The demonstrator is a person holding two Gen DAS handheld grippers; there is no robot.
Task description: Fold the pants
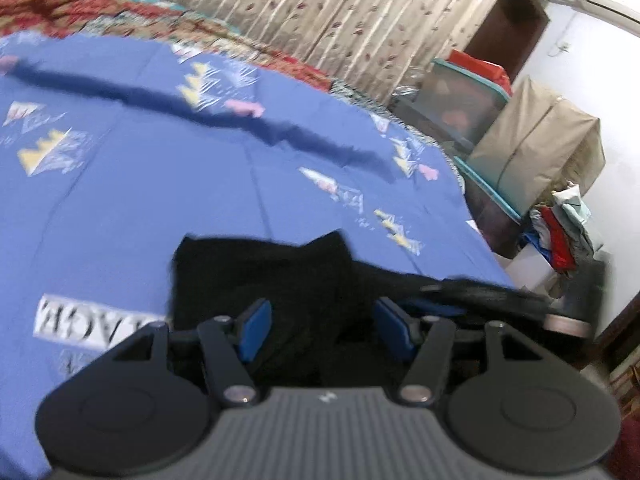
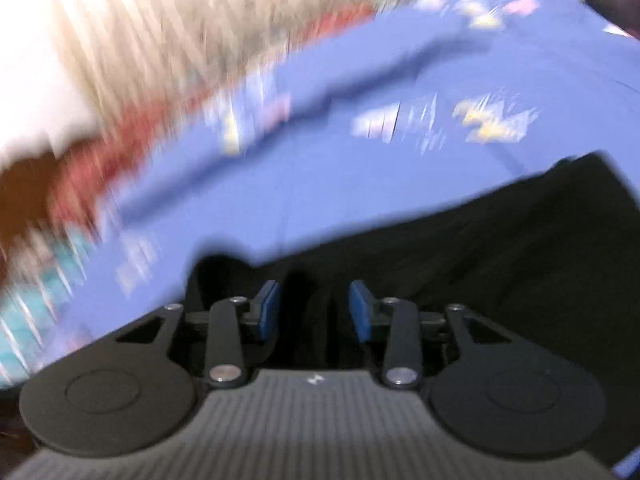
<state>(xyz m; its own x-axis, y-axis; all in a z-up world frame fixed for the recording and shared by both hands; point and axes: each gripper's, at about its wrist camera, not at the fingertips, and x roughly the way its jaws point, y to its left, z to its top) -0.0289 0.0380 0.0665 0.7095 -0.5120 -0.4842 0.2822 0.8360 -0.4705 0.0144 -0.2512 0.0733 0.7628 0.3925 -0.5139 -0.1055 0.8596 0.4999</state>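
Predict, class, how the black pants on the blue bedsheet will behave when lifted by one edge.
The black pants are probably floppy: they lie in soft creases on the blue bedsheet and would likely sag and unfold. They may slip from the open left gripper unless pinched firmly.

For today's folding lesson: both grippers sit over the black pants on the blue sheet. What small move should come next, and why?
Probably close both grippers onto the fabric: the left gripper and right gripper both stand open, the black pants lying between the pads on the blue sheet, apparently ungripped.
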